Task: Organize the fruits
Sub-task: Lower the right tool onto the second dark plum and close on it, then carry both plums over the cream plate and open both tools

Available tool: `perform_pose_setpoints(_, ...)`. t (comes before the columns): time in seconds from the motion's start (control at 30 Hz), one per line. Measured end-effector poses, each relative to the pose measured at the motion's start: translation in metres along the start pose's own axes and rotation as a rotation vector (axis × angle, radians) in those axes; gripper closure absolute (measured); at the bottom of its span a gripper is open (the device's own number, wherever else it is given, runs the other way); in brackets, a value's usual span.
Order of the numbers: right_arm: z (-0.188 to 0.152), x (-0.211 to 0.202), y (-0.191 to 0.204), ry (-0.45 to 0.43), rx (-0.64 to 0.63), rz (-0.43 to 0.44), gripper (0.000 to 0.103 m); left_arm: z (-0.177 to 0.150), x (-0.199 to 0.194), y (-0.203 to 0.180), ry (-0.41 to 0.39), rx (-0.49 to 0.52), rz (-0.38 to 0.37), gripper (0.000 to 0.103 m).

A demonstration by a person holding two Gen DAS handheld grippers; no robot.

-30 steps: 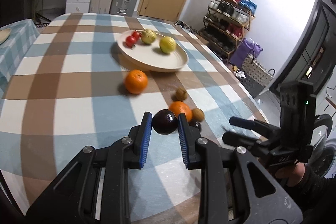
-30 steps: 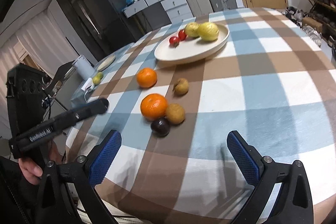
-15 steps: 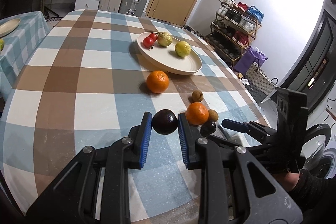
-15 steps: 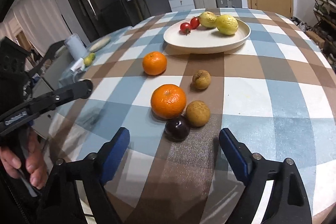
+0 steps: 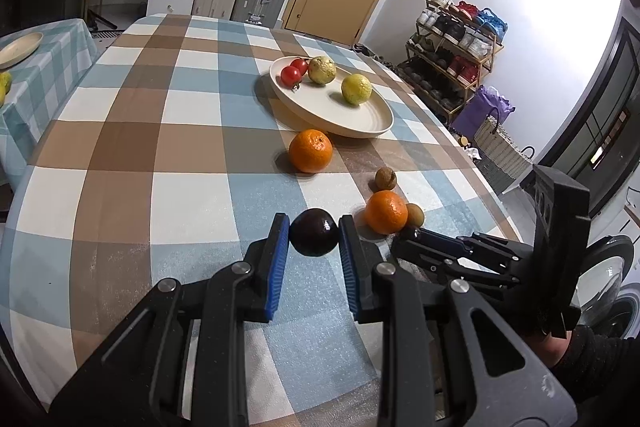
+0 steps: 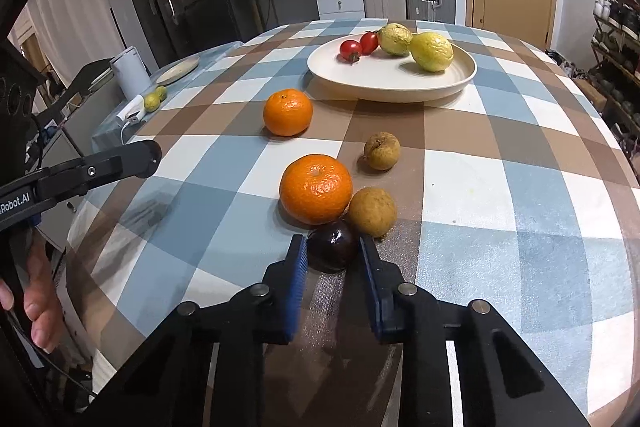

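Dark purple and round, the plum [image 6: 333,245] looks smooth and a bit soft, so it is best held gently by its two sides. The right claw [image 6: 333,259] has just closed and pinches it on the counter [image 6: 480,195], touching the big orange [image 6: 316,189]. The left claw [image 5: 314,239] pinches another dark fruit [image 5: 314,231].

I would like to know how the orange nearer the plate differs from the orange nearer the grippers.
The far orange stands alone on the cloth, while the near orange has a brown fruit against its side and a dark fruit just in front. The far orange lies close to the plate; the near orange lies well short of it. Both are round and bright orange, and neither is on the plate.
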State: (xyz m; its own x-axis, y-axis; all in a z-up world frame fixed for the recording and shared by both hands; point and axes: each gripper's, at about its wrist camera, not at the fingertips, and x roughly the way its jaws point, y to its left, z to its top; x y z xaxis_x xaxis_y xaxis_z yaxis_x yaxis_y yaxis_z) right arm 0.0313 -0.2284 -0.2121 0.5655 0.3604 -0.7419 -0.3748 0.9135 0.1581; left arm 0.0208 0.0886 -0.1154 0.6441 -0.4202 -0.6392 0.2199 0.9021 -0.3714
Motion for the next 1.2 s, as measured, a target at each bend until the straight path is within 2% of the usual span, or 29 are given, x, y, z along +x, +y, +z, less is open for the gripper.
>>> perform_pose_setpoints(0.23, -0.004, -0.008, 0.001, -0.029, -0.018, 0.057, 0.076, 0.007, 0.001, -0.008, 0.006, 0.025, 0.028, 0.081)
perform_pose_setpoints(0.43, -0.003, -0.023, -0.010, -0.083, 0.021, 0.100, 0.077, 0.014, 0.008, -0.020, 0.018, 0.041, 0.040, 0.081)
perform_pose_setpoints(0.7, 0.008, -0.038, -0.034, -0.142, 0.050, 0.127, 0.077, 0.042, 0.033, -0.034, 0.035, 0.059, 0.041, 0.081)
perform_pose_setpoints(0.97, 0.042, -0.038, -0.065, -0.175, 0.070, 0.139, 0.077, 0.086, 0.066, -0.044, 0.040, 0.076, 0.038, 0.081)
perform_pose_setpoints(1.2, 0.093, -0.032, -0.091, -0.207, 0.083, 0.167, 0.077, 0.136, 0.101, -0.049, 0.068, 0.087, 0.028, 0.081)
